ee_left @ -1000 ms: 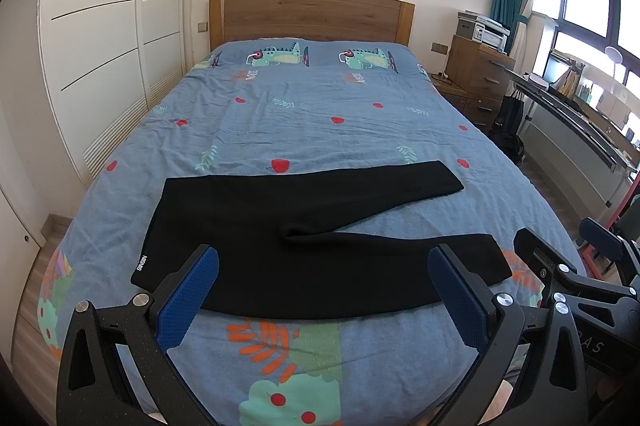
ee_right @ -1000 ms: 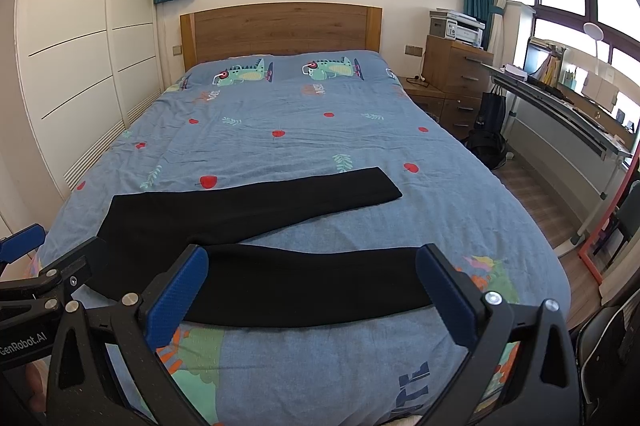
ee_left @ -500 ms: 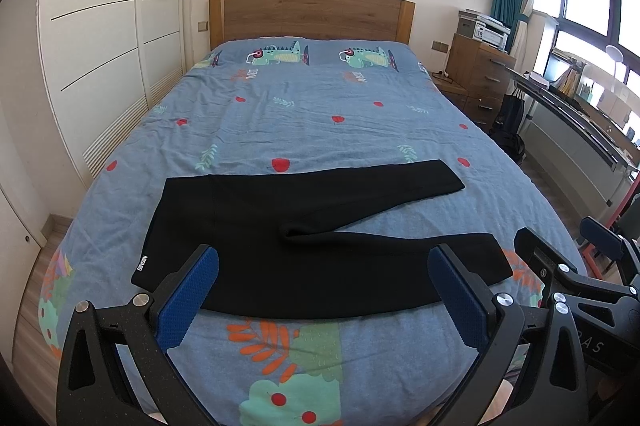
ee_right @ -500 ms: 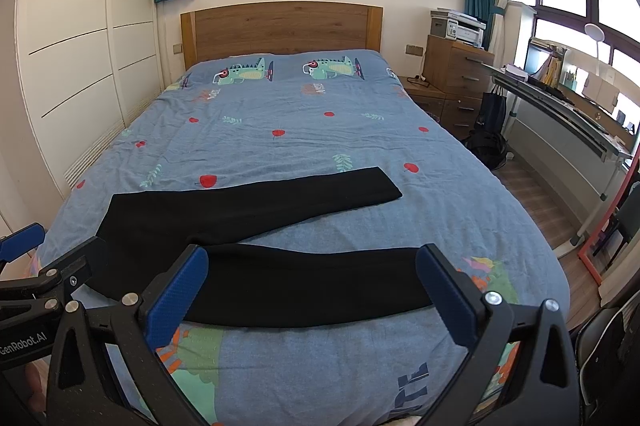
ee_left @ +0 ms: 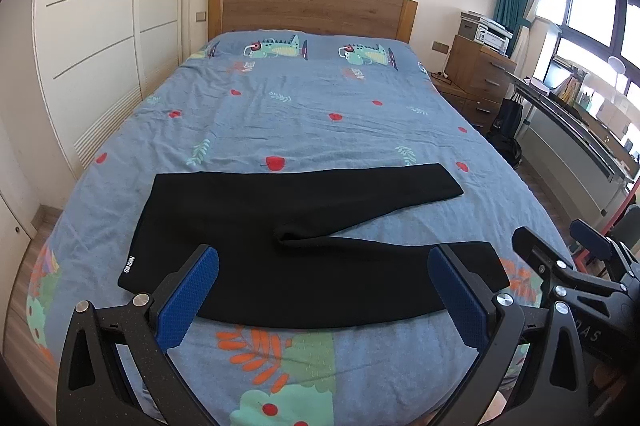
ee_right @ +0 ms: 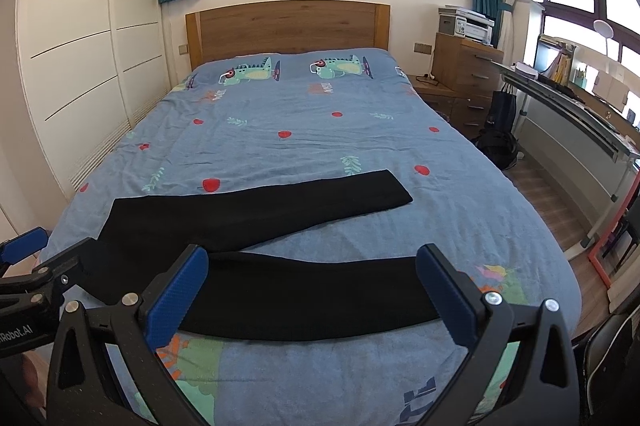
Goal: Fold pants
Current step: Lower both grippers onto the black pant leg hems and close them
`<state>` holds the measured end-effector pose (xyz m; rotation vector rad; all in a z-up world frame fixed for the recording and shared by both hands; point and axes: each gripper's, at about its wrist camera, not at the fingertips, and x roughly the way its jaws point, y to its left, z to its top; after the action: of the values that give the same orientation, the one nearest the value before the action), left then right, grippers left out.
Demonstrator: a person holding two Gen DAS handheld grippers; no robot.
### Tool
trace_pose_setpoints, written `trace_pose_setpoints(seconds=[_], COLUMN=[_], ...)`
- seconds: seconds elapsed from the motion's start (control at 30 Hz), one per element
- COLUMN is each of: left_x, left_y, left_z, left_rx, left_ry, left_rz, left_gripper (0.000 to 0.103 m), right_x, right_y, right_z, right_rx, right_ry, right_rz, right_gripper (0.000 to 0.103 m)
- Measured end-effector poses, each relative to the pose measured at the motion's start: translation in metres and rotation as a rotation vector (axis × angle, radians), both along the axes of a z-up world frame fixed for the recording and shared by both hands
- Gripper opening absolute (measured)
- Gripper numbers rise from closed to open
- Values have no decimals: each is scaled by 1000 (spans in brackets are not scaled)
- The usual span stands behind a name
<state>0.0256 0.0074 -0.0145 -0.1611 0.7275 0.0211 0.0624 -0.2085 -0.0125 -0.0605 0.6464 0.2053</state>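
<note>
Black pants point(ee_left: 288, 246) lie flat across the foot of the bed, waistband at the left, two legs spread in a V toward the right; they also show in the right wrist view point(ee_right: 280, 282). My left gripper point(ee_left: 324, 290) is open and empty, held above the near leg and waistband. My right gripper point(ee_right: 312, 290) is open and empty, held above the near leg toward its cuff. Each gripper shows at the edge of the other's view. Neither touches the pants.
The bed point(ee_left: 312, 106) has a blue patterned cover and a wooden headboard point(ee_left: 312, 8). White wardrobes point(ee_left: 92, 38) stand on the left. A dresser with a printer point(ee_left: 480, 66), a black bag and a long desk point(ee_right: 580, 114) stand on the right.
</note>
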Motion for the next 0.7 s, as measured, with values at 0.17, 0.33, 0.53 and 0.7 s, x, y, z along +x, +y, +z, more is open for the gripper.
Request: trace_pose_setpoints(seconds=[0.17,0.33,0.53,0.7], left_x=[40,92,161,208], left_y=[23,60,111,138], left_z=[-17,-50,-100,-130], left_rx=[26,41,32,44], left_ry=[59,132,243,323], left_rz=[-6,16,58,56], left_gripper=[102,102,102,102], right_x=[42,108,191,263], right_y=[-5,-13,-17,-13], right_z=[-12,-49,-106,-142], right_rx=[-103,-165,-220,-275], right_ry=[-24,53,134,217], right_rz=[52,119,174,209], right_gripper=[103,103,103,103])
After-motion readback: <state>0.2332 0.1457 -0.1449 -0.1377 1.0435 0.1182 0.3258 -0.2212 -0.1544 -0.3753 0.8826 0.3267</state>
